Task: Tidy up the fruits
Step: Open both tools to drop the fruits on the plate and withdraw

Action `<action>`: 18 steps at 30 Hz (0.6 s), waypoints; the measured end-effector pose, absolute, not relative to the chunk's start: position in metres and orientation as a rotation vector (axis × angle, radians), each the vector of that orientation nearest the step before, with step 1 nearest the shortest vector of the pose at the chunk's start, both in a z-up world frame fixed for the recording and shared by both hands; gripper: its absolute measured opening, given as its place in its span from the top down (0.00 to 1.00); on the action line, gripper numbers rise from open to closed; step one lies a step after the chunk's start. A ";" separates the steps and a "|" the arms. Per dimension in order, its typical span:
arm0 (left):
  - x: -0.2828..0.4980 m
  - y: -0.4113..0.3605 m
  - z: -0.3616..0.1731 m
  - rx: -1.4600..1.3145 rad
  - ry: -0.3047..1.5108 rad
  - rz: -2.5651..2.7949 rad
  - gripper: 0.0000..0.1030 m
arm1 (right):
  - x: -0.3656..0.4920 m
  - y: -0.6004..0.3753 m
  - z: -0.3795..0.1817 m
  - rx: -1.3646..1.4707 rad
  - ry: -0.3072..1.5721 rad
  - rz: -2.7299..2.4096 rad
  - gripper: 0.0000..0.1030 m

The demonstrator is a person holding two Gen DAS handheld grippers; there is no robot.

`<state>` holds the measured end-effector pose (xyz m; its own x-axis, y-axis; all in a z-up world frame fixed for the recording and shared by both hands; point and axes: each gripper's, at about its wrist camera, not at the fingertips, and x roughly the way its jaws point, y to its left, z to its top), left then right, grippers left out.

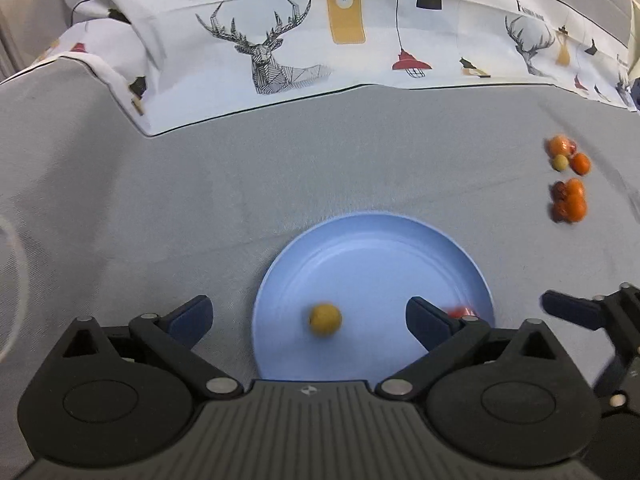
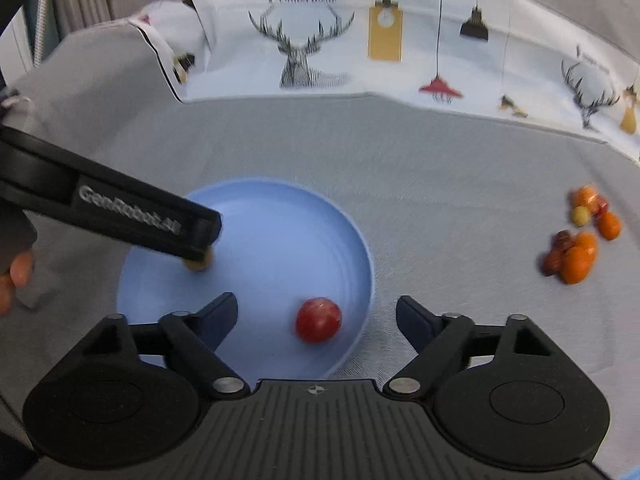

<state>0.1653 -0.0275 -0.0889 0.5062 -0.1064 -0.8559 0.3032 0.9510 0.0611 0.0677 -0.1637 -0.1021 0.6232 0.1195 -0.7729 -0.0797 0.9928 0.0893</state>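
A blue plate [image 1: 372,252] lies on the grey cloth, also in the right wrist view [image 2: 280,216]. A yellow fruit [image 1: 325,319] sits on the plate between the fingers of my open left gripper [image 1: 308,314], untouched by them. A red fruit [image 2: 318,319] lies on the plate near its right rim, between the fingers of my open right gripper [image 2: 316,316]. In the left wrist view the red fruit [image 1: 462,312] peeks out behind the right finger. A pile of small orange, red and yellow fruits [image 1: 568,178] lies on the cloth to the right, also in the right wrist view [image 2: 580,236].
A white printed cloth with deer and lamps [image 1: 304,40] covers the back. The left gripper's body [image 2: 112,212] reaches over the plate's left side. The right gripper's finger [image 1: 572,308] shows at the right edge. A hand [image 2: 16,276] is at the far left.
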 end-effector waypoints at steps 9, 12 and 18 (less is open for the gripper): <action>0.074 0.005 -0.042 0.136 1.036 -0.170 0.00 | -0.044 -0.183 -0.046 0.231 0.859 0.035 0.03; 0.050 0.005 -0.027 0.107 1.035 -0.177 0.00 | -0.067 -0.207 -0.030 0.320 0.807 -0.047 0.02; 0.019 -0.018 0.000 0.132 0.986 -0.241 0.00 | -0.119 -0.278 0.004 0.538 0.627 -0.278 0.01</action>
<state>0.0185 -0.0185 0.0005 0.5280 -0.1416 -0.8373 0.2608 0.9654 0.0011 -0.1188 -0.2780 0.0036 0.7795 -0.0860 -0.6205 0.4023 0.8280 0.3906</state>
